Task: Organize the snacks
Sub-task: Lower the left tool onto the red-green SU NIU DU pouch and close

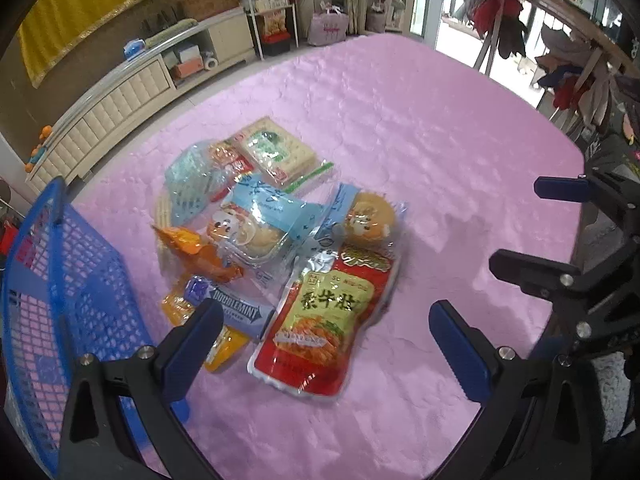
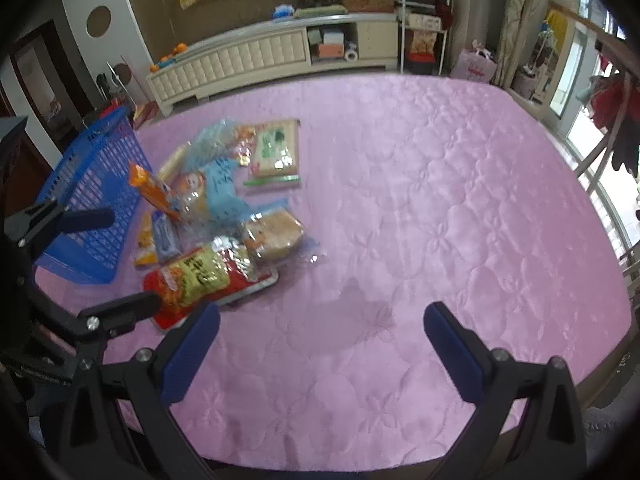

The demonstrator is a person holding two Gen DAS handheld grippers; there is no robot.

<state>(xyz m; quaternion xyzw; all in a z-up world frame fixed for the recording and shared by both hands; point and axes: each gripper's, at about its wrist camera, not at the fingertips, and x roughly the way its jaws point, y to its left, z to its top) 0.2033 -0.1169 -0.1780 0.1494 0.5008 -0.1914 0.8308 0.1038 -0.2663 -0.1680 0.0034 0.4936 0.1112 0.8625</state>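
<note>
A pile of snacks lies on the pink quilted tabletop (image 1: 440,140). Nearest is a red pouch (image 1: 324,320) (image 2: 204,280). Beside it are a Doublemint gum pack (image 1: 236,312), an orange packet (image 1: 196,252), a bun in a clear bag (image 1: 368,216) (image 2: 274,236) and a cracker pack (image 1: 276,152) (image 2: 276,148). A blue mesh basket (image 1: 80,280) (image 2: 96,184) stands left of the pile. My left gripper (image 1: 324,320) (image 2: 116,264) hovers open just above the red pouch. My right gripper (image 2: 322,316) (image 1: 532,226) is open over bare cloth, right of the pile.
A cream low cabinet (image 2: 248,60) and a white shelf rack (image 2: 424,20) stand beyond the table's far edge, with a pink bag (image 2: 476,66) on the floor. Clothes hang on a rack (image 1: 560,60) to the right. The pink cloth extends wide to the right of the pile.
</note>
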